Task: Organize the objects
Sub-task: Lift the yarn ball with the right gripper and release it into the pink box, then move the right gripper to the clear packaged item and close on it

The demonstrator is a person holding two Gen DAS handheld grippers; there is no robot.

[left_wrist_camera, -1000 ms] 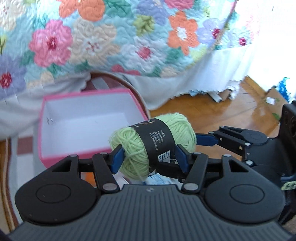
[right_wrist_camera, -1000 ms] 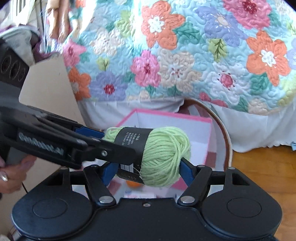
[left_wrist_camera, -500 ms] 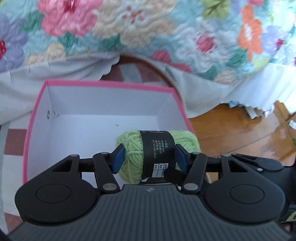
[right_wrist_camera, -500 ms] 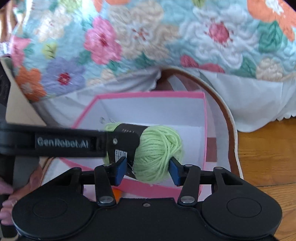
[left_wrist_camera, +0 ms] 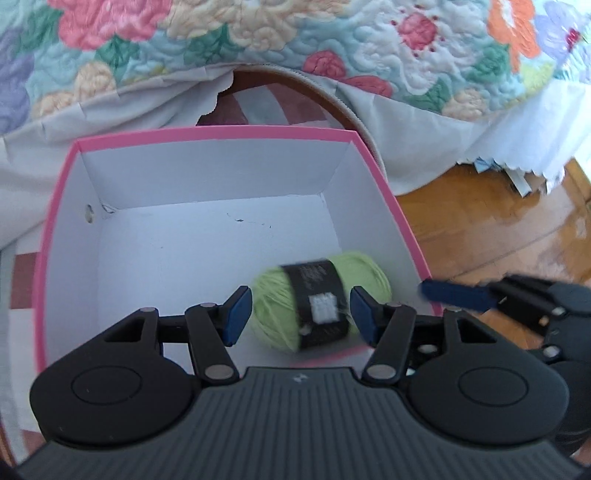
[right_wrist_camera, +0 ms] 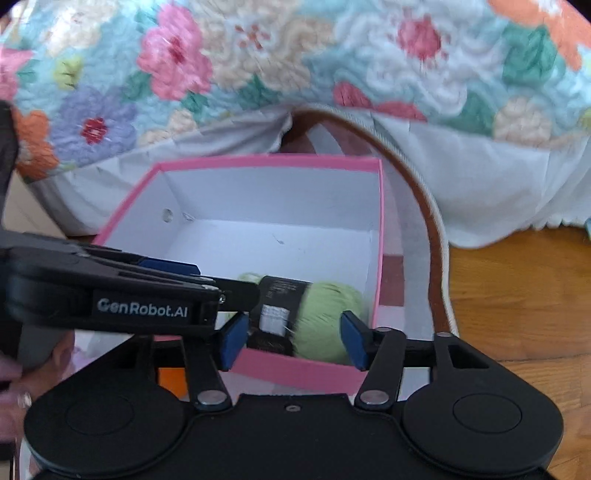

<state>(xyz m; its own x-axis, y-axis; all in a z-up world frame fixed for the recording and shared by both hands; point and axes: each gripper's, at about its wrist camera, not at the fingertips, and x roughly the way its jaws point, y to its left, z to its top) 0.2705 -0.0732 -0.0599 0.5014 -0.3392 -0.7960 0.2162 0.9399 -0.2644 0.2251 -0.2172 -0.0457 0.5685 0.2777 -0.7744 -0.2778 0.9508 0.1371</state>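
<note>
One yarn ball (left_wrist_camera: 320, 300), seemingly loose, in box (left_wrist_camera: 236, 133) on rug (right_wrist_camera: 437, 236).

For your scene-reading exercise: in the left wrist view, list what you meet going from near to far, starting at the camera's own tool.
Left tool → green yarn ball → pink box far wall → striped rug with brown edge → white bed skirt → floral quilt.

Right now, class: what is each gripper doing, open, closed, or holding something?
Left gripper: open, empty; the green yarn ball lies loose in the pink box.
Right gripper: open, holding nothing.
</note>
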